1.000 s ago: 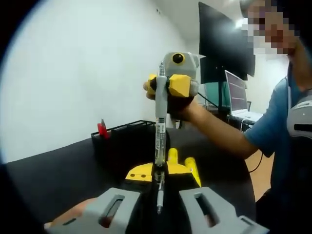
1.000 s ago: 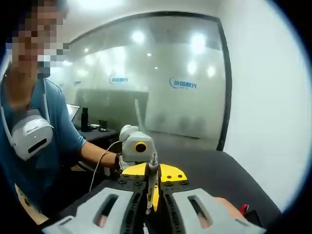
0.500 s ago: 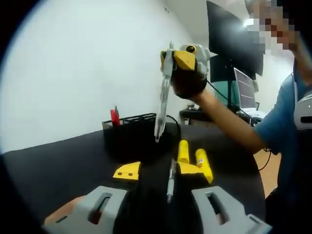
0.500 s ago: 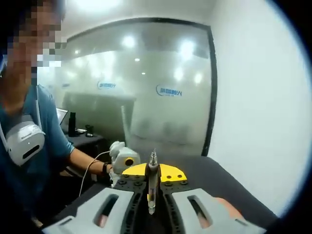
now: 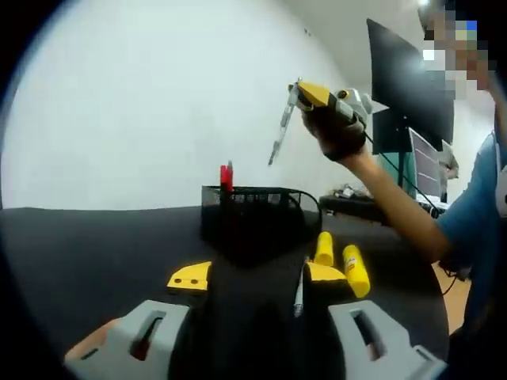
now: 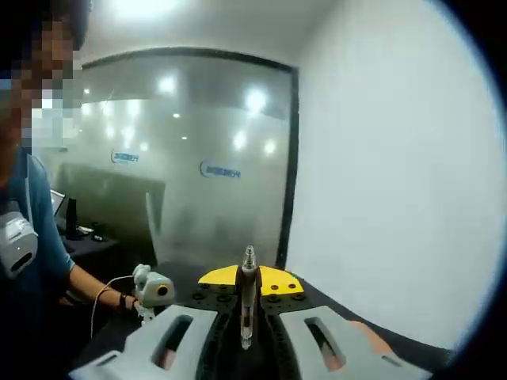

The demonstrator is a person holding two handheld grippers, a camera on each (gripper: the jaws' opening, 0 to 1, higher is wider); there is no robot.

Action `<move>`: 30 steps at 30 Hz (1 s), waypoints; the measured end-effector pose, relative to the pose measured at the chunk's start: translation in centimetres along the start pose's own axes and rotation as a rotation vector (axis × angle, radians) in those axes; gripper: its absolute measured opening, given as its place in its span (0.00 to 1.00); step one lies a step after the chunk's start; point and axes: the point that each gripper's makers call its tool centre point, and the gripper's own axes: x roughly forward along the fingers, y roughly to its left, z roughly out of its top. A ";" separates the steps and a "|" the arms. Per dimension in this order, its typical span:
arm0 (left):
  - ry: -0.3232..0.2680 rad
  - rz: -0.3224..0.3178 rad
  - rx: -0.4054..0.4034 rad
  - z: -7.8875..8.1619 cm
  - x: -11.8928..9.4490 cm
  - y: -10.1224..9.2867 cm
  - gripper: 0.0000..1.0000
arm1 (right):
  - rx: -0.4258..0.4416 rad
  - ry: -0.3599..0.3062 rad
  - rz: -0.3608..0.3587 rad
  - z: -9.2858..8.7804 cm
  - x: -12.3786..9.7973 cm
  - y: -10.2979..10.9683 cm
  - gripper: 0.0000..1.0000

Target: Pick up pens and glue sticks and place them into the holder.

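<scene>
Pen (image 6: 247, 305) clamped in right hand-held gripper (image 5: 313, 95), high above holder (image 5: 257, 207) rim | left hand-held gripper (image 5: 252, 279) apart

Office premises. A frosted glass partition (image 6: 182, 166) bearing blue logos (image 6: 219, 170) reflects ceiling lights. A large dark screen (image 5: 408, 87) and an open laptop (image 5: 428, 168) stand beyond a black desk (image 5: 95, 245). Walls (image 5: 142, 103) are plain white.

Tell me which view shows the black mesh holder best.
Left gripper view: the black mesh holder stands in full on the dark table, a red item sticking up from it and two yellow glue sticks beside it. Right gripper view faces the glass wall, showing none of it.
</scene>
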 end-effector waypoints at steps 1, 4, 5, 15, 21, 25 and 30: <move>0.004 0.006 0.001 -0.1 0.0 0.1 0.43 | -0.002 0.001 -0.016 0.0 -0.1 -0.3 0.05; -0.021 0.019 -0.003 0.4 -0.1 0.3 0.44 | -0.020 0.012 -0.069 -0.1 -0.2 -1.4 0.05; -0.022 0.024 -0.003 0.4 -0.1 0.4 0.45 | -0.026 0.007 -0.084 -0.1 -0.3 -1.7 0.05; -0.053 0.051 -0.004 0.7 -0.2 0.9 0.59 | -0.048 -0.010 -0.262 0.0 -1.5 -5.5 0.05; -0.054 0.036 -0.014 0.6 0.1 0.8 0.71 | -0.052 0.019 -0.335 -1.4 -1.7 -7.0 0.05; -0.055 0.024 -0.018 0.6 0.2 0.6 0.76 | -0.057 0.038 -0.365 -2.4 -1.4 -7.8 0.05; -0.063 -0.001 -0.034 0.7 0.3 0.3 0.83 | -0.061 0.085 -0.375 -4.0 -0.7 -8.2 0.05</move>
